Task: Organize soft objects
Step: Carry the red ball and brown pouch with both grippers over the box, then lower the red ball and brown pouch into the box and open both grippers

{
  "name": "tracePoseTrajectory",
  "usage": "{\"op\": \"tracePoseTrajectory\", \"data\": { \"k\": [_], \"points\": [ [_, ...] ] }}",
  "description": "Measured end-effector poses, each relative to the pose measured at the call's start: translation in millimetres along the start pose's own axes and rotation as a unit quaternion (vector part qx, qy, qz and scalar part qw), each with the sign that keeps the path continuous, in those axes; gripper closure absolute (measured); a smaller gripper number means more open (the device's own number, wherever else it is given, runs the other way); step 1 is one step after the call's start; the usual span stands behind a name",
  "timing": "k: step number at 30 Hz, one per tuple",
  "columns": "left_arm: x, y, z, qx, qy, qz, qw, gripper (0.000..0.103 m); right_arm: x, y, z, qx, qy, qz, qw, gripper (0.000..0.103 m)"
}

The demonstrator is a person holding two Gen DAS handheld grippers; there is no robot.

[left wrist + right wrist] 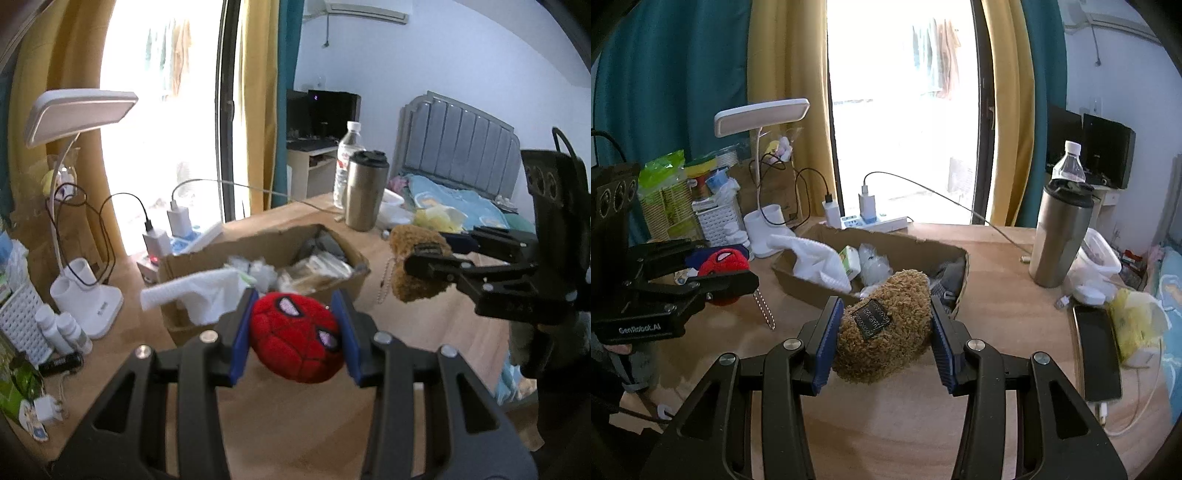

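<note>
My left gripper [295,306] is shut on a red Spider-Man plush [297,338] and holds it above the wooden table, just in front of a cardboard box [343,254]. The plush also shows in the right wrist view [720,264]. My right gripper [884,312] is shut on a brown fuzzy plush [882,343] with a dark label, held above the table near the box's [905,245] front edge. In the left wrist view the right gripper [424,254] holds the brown plush [410,284] to the box's right. The box holds white cloth [816,262] and packets.
A steel tumbler [1060,236] and water bottle [1069,162] stand at the right. A phone [1097,354] and yellow bag [1134,325] lie near the right edge. A white desk lamp [761,118], power strip [875,221] with chargers and small bottles [62,332] stand behind the box.
</note>
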State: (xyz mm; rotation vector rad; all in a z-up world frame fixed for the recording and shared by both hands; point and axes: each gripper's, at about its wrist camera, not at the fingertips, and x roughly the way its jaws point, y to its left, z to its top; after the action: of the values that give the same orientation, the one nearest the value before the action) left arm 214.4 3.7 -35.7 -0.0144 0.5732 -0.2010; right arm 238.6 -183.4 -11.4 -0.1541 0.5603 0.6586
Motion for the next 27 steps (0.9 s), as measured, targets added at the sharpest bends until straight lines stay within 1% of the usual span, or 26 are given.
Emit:
{"op": "tracePoseTrajectory", "data": {
  "k": [10,15,19,22,24,27],
  "points": [
    [17,34,16,-0.007,-0.011,0.022,0.9997,0.060,32,0,18,-0.005,0.002,0.007,1.000,0.055],
    [28,55,20,-0.020,-0.017,0.032,0.9991,0.060,50,2,25,-0.013,0.009,0.011,1.000,0.055],
    [43,70,22,-0.035,-0.019,0.032,0.9987,0.060,61,3,32,-0.019,0.010,0.014,1.000,0.055],
    [55,79,22,-0.041,-0.017,0.034,0.9984,0.060,70,4,38,-0.021,0.009,0.017,1.000,0.055],
    [64,82,21,-0.043,-0.010,0.044,0.9981,0.060,75,5,40,-0.023,0.010,0.019,1.000,0.055],
    [80,89,18,-0.049,0.002,0.047,0.9977,0.060,85,5,41,-0.024,0.014,0.023,0.999,0.055]
  ]
}}
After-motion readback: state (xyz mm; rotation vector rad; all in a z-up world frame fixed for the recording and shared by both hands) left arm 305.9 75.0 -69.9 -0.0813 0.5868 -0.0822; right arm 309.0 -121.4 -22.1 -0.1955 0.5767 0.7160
